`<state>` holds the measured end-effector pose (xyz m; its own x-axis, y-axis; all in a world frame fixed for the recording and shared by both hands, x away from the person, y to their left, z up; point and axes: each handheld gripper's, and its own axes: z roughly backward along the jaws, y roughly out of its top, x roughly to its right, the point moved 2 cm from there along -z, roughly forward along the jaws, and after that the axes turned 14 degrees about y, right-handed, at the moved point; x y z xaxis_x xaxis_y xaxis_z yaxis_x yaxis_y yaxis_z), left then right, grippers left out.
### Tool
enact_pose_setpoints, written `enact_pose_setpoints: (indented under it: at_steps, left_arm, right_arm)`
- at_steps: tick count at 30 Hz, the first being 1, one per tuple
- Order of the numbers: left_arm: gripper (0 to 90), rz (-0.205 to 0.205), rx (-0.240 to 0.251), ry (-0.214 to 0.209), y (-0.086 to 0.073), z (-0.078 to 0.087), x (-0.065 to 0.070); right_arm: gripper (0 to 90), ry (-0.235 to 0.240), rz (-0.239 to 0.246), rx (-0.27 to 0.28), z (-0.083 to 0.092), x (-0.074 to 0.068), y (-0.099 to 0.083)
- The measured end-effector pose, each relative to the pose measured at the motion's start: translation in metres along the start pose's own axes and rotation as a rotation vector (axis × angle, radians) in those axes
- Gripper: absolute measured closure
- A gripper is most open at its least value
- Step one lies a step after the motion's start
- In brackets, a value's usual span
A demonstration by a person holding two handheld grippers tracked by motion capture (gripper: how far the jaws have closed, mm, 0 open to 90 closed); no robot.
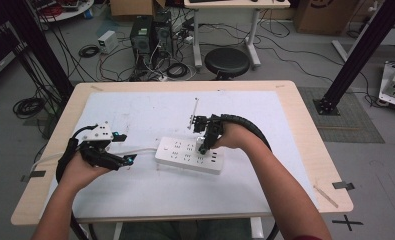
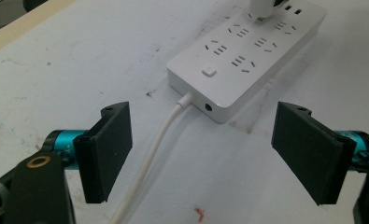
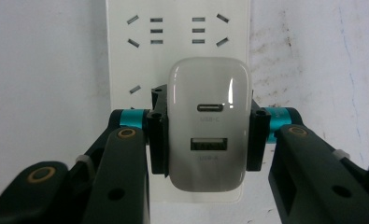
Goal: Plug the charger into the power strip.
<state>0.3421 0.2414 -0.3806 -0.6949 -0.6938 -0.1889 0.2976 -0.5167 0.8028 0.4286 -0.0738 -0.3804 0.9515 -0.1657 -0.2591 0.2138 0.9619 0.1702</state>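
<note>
Right hand-held gripper clamps a white charger over the power strip; its prongs are hidden. Left hand-held gripper gapes wide, empty, straddling the strip's cord on the bench.

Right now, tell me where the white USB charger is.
The USB charger sits clamped in the right tongs, over the power strip near the table's middle in the high view.

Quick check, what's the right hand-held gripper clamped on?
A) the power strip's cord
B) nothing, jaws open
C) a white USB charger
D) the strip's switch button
C: the right hand-held gripper has its jaws pressed on both sides of the white USB charger, over the power strip.
</note>
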Motion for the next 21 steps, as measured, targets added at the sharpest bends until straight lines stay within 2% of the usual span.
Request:
enact_pose_setpoints:
  at_steps: [3, 5, 7, 9, 11, 12, 16, 20, 21]
  left_arm:
    - [20.4, -0.003, 0.001, 0.002, 0.002, -0.001, 0.000]
    - [20.4, -0.004, -0.002, 0.005, 0.004, -0.002, 0.001]
    - [20.5, 0.000, 0.004, 0.003, 0.004, -0.002, 0.002]
    - [20.4, -0.002, 0.004, 0.003, 0.003, -0.001, 0.002]
    - [20.4, 0.001, 0.003, 0.003, 0.003, -0.001, 0.002]
    - [20.4, 0.002, 0.002, 0.005, 0.003, -0.001, 0.001]
    - [20.4, -0.002, 0.003, 0.009, 0.004, -0.001, 0.001]
    - [20.4, -0.003, 0.003, 0.004, 0.004, -0.004, 0.003]
    - [20.4, -0.005, 0.000, 0.005, 0.004, -0.004, 0.004]
  right_arm:
    - [63.4, -0.010, 0.002, -0.015, -0.001, -0.001, 0.003]
    - [63.4, -0.025, 0.006, -0.054, -0.010, 0.000, 0.005]
    - [63.5, -0.035, 0.011, -0.047, -0.009, -0.001, 0.005]
    - [63.5, -0.023, -0.002, -0.028, -0.009, 0.000, 0.002]
    - [63.6, -0.021, 0.010, -0.033, -0.009, 0.001, 0.002]
    - [63.6, -0.016, -0.006, -0.030, -0.009, 0.000, 0.002]
    - [63.7, -0.003, 0.001, -0.027, -0.010, 0.003, 0.002]
    - [63.8, -0.020, 0.002, -0.039, -0.012, 0.000, 0.003]
    - [63.8, -0.029, 0.019, -0.047, -0.013, 0.000, 0.005]
